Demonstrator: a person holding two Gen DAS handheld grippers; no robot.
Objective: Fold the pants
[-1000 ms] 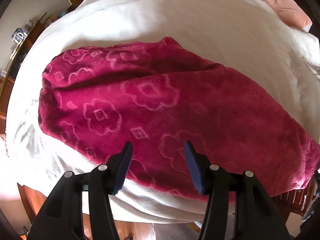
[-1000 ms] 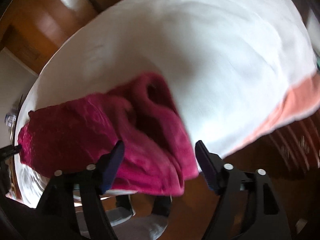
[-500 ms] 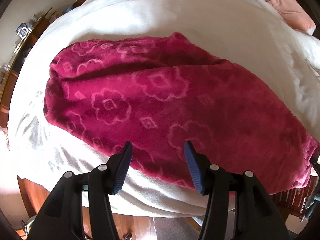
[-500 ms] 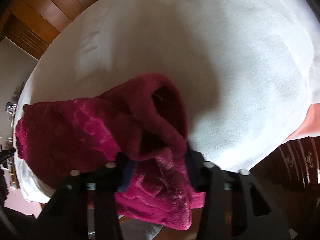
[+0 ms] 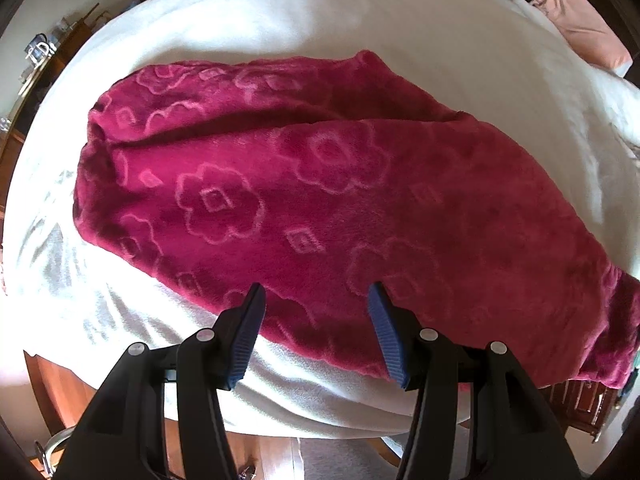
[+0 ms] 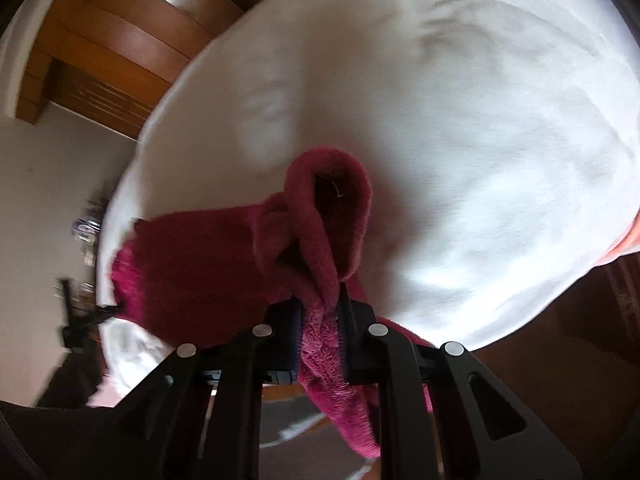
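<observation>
Crimson fleece pants (image 5: 320, 208) on white bed (image 5: 360, 32), long axis running upper left to lower right. Left claw (image 5: 316, 300) half open above near edge, gripping nothing. Right claw (image 6: 320, 304), jaws just closing, pinched tight on bunched pants end.

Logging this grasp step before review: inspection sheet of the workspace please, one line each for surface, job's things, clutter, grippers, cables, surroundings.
Surface: white bedcover, wrinkled near the front edge.
Job's things: magenta fleece pants spread across the cover, one end bunched and lifted in the right wrist view.
Clutter: peach pillow at the far corner; nothing else seen on the cover.
Grippers: left gripper open above the near edge of the pants, nothing between the pads; right gripper has just been closing and pinches a fold of the pants.
Cables: nothing seen.
Surroundings: wooden furniture beyond the bed, small items too blurred to identify.
</observation>
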